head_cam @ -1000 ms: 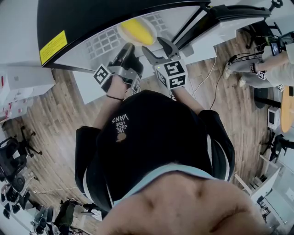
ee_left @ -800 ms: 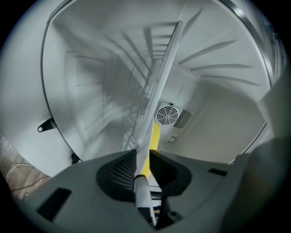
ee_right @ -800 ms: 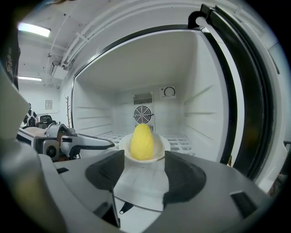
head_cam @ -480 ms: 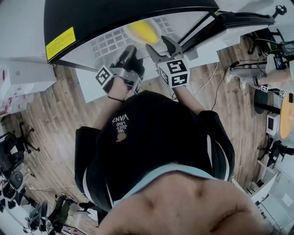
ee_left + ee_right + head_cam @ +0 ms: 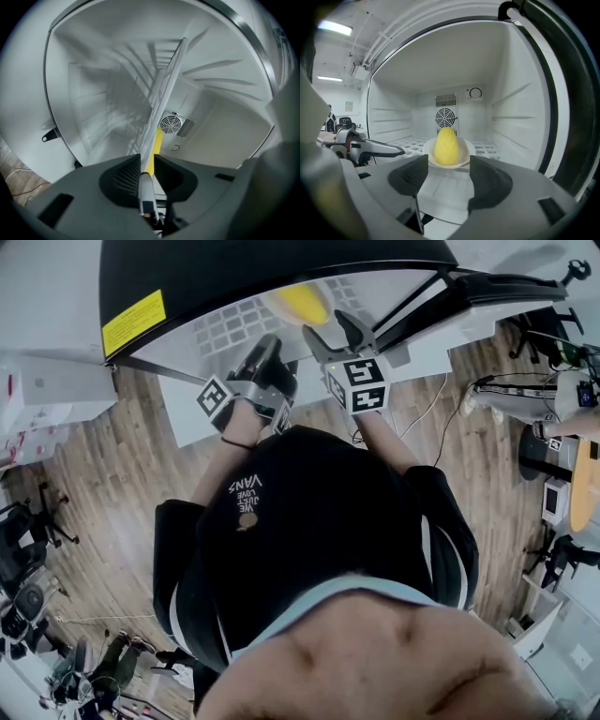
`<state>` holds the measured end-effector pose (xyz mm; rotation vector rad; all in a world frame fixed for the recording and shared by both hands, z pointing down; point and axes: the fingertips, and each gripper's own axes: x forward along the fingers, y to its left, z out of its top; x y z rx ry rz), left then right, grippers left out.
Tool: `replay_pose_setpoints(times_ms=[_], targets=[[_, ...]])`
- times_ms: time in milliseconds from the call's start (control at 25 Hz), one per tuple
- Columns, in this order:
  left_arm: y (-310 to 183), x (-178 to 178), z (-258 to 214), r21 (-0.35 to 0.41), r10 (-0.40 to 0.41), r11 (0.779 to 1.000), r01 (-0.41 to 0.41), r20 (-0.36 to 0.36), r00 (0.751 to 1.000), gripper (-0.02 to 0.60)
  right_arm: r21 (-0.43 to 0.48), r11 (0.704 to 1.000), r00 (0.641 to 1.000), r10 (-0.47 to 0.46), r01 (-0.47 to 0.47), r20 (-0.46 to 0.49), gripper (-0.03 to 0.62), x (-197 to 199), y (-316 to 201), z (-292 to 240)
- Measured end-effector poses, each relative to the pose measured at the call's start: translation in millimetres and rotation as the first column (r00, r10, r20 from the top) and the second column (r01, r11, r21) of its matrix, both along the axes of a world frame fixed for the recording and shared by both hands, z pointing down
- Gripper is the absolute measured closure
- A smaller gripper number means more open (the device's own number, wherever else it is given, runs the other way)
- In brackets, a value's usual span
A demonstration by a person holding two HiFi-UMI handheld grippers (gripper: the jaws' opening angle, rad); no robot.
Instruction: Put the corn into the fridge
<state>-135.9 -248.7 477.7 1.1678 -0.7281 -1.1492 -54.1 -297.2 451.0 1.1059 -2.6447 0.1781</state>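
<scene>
Right gripper view: right tongs (image 5: 448,180) are spread wide with nothing between the jaws. Straight ahead sits the yellow cob of corn (image 5: 446,146), upright in a shallow white dish (image 5: 465,152). The dish rests on the white wire shelf (image 5: 492,151) inside the open white-lined fridge (image 5: 393,84), in front of the round fan grille (image 5: 446,116). Corn and tongs are clearly apart.

Left gripper view: left tongs (image 5: 147,176) are turned on their side, jaws close together with only a narrow slot. The shelf shows edge-on and its line runs down into that slot. Can't tell if they're biting the shelf edge or just lined up with it. A strip of yellow shows past the tips.

Change over the last second: not much. In the head view both tongs have held about the same station at the fridge mouth. The corn has stayed put on the dish. Mostly the head camera itself has drifted.

My read: the placing is done. The corn is in the fridge and released. What's left is backing both tongs out without clipping the dish or shelf. The black-framed fridge door (image 5: 497,285) stands open to the right and probably needs closing.
</scene>
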Motion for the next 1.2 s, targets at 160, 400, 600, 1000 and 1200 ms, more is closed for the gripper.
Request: replay_pose_setpoints(times_ms=[160, 400, 600, 1000, 1200], targets=[[3, -4, 1, -0.003, -0.008, 1.0, 0.008, -0.003, 1.0, 0.514, 0.003, 1.0, 1.0, 0.002, -0.002, 0.003, 0.327, -2, -2, 0], [4, -7, 2, -0.006, -0.014, 1.0, 0.014, -0.004, 1.0, 0.514, 0.007, 1.0, 1.0, 0.001, -0.001, 0.001, 0.327, -4, -7, -1], [5, -9, 0, -0.002, -0.018, 1.0, 0.018, -0.01, 1.0, 0.514, 0.005, 1.0, 1.0, 0.0, 0.0, -0.001, 0.327, -6, -7, -1], [4, -5, -4, 0.042, -0.004, 0.999, 0.002, 0.055, 0.998, 0.514, -0.012, 1.0, 1.0, -0.003, 0.003, 0.011, 0.327, 1, -3, 2], [2, -9, -13, 0.092, -0.01, 0.996, -0.006, 0.174, 0.985, 0.514, -0.004, 1.0, 1.0, -0.002, 0.002, 0.012, 0.327, 5, 2, -2]])
